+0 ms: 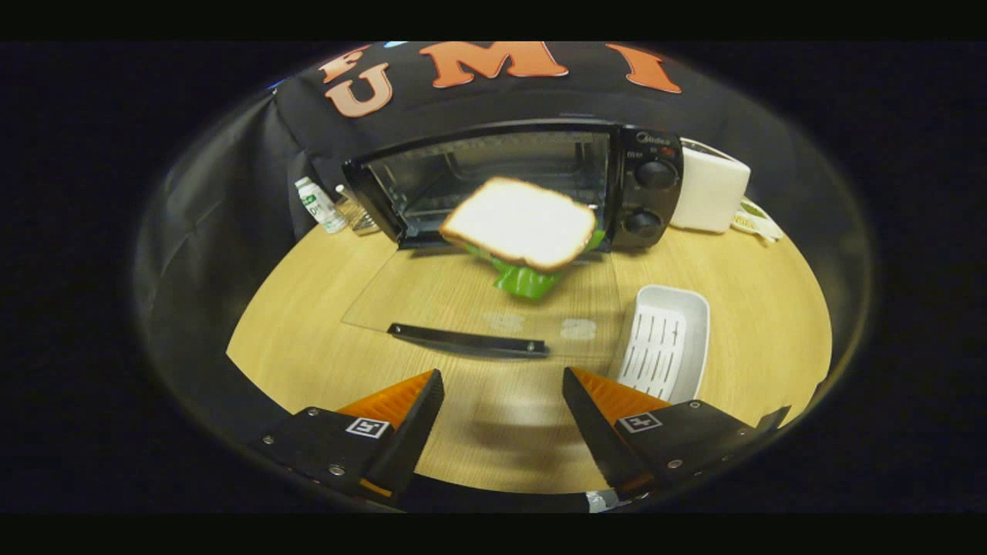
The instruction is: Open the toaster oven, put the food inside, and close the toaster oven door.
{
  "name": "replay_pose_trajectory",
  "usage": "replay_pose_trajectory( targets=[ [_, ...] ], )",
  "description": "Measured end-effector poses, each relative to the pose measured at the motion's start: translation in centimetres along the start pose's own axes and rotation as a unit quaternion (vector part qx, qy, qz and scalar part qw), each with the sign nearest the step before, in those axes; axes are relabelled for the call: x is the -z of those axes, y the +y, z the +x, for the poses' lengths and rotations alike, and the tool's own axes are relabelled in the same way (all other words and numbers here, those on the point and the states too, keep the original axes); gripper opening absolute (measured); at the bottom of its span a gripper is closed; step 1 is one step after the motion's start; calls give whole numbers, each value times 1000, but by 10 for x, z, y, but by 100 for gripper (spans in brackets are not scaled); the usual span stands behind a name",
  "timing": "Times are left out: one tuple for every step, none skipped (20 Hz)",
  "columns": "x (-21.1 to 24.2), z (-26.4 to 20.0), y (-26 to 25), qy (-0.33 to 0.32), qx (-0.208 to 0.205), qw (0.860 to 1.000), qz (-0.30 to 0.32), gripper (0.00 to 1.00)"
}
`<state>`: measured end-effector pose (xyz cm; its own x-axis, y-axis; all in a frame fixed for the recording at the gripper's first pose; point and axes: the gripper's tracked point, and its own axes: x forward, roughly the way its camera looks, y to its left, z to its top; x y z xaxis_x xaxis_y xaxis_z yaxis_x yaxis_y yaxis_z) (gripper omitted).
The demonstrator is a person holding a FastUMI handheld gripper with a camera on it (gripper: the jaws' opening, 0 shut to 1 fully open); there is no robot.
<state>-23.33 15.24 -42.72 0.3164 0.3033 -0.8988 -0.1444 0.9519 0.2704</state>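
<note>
One wood table point(740, 324) w/ open toaster oven point(509, 185), sandwich point(520, 223) at door; gripper point(503, 393) wide, empty.

You've nothing legible to call here: the brand script on the toaster oven point(617, 185) panel blurs out, the green label on the small bottle point(320, 204) is too tiny, and your gripper point(503, 378), fingers spread and empty, shows only square coded tags point(367, 426).

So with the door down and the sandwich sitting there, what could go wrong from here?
The sandwich lies at the oven mouth, half over the open glass door; closing now could crush or tip it. The open gripper holds nothing and may scatter bread and lettuce when pushing. The white tray crowds the door's edge.
</note>
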Motion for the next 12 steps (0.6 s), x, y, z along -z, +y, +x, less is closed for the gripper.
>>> replay_pose_trajectory(
  targets=[
    [1, 11, -2, 6, 2, 1000, 1, 92],
    [6, 16, -1, 18, 6, 1000, 3, 92],
    [10, 23, -1, 30, 11, 999, 6, 92],
    [22, 25, 0, 41, 21, 999, 4, 92],
    [22, 31, -3, 50, 32, 998, 0, 92],
    [20, 33, -5, 52, 44, 998, -7, 92],
    [10, 41, -4, 36, 47, 998, -13, 92],
    [11, 43, -5, 40, 52, 998, -13, 91],
    [5, 43, -5, 33, 55, 998, -9, 90],
    [-3, 49, -4, 26, 52, 998, 0, 90],
    [-5, 52, -2, 28, 46, 999, 10, 89],
    [-5, 47, 0, 36, 42, 998, 8, 89]
  ],
)
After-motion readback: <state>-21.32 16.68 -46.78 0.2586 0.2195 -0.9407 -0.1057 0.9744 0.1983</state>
